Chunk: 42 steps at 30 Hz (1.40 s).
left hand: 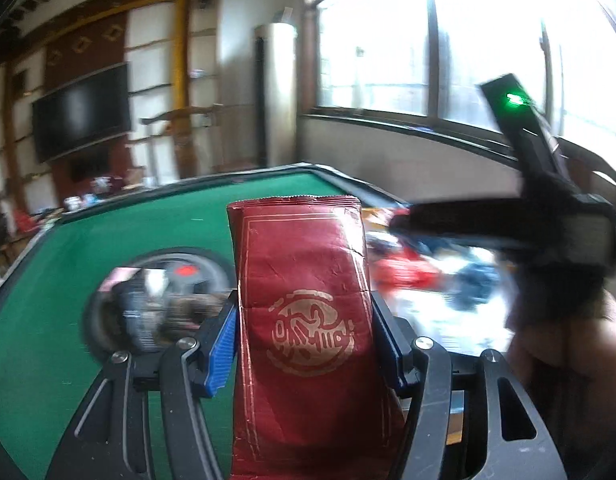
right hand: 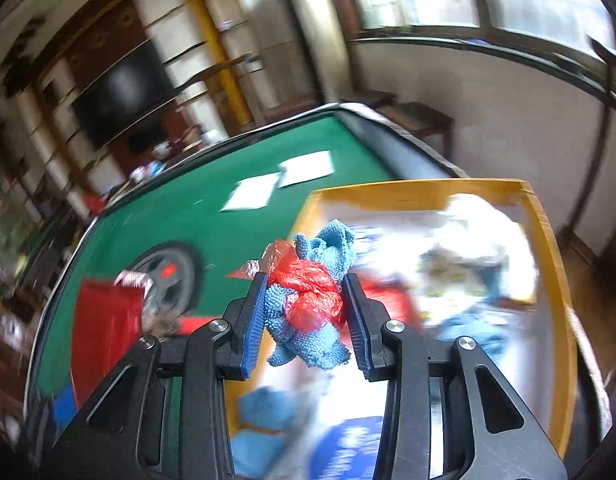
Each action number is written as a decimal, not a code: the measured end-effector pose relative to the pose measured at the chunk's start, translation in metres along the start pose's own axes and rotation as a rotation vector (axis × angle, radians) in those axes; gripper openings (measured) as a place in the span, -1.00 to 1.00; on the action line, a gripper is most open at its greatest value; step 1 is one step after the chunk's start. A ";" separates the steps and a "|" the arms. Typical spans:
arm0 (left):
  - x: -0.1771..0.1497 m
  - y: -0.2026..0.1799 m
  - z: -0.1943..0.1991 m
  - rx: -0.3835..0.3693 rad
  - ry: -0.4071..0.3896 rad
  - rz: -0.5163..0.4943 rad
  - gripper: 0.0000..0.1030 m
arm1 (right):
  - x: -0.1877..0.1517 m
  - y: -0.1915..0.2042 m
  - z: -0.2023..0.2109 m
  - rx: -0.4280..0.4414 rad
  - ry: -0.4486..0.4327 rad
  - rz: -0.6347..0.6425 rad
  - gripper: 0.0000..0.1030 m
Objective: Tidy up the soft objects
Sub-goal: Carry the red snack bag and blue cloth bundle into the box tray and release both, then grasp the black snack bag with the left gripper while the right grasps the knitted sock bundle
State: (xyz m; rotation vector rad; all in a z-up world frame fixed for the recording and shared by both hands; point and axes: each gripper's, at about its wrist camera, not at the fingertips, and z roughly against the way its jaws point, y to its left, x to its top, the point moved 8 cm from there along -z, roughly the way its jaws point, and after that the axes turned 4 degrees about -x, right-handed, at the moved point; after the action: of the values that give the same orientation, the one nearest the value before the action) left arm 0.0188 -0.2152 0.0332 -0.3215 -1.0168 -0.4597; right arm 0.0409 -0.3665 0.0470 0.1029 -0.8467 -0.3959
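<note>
My left gripper (left hand: 303, 312) is shut on a red foil pouch (left hand: 303, 304) with a gold seal, held upright above the green table (left hand: 67, 344). The pouch also shows in the right wrist view (right hand: 105, 320) at the left. My right gripper (right hand: 305, 304) is shut on a blue microfibre cloth (right hand: 324, 252) tangled with a red plastic bag (right hand: 314, 288), held above the yellow-rimmed tray (right hand: 556, 280). The right gripper's body shows blurred in the left wrist view (left hand: 548, 232), over the tray's contents.
The tray holds blurred soft items: blue cloths (right hand: 267, 404), white and red pieces. A grey round hub (right hand: 171, 276) sits mid-table with dark packets (left hand: 147, 312) on it. Two white sheets (right hand: 283, 182) lie farther back. The black table edge (right hand: 408, 136) runs behind.
</note>
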 end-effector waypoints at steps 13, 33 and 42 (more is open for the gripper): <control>-0.016 -0.069 -0.046 -0.253 0.157 0.000 0.21 | 0.015 -0.089 -0.009 -0.161 0.040 -0.201 -0.27; 0.006 0.000 -0.031 -0.190 0.027 0.196 0.49 | 0.023 -0.008 0.022 -0.022 -0.167 0.003 0.29; 0.010 0.118 -0.024 0.064 0.005 0.371 0.49 | 0.000 0.045 0.016 0.055 -0.142 0.177 0.29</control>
State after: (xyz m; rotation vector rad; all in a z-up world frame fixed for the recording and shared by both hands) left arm 0.1010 -0.1265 0.0250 -0.4402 -0.9390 -0.0927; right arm 0.0425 -0.3237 0.0683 0.0505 -0.9990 -0.2154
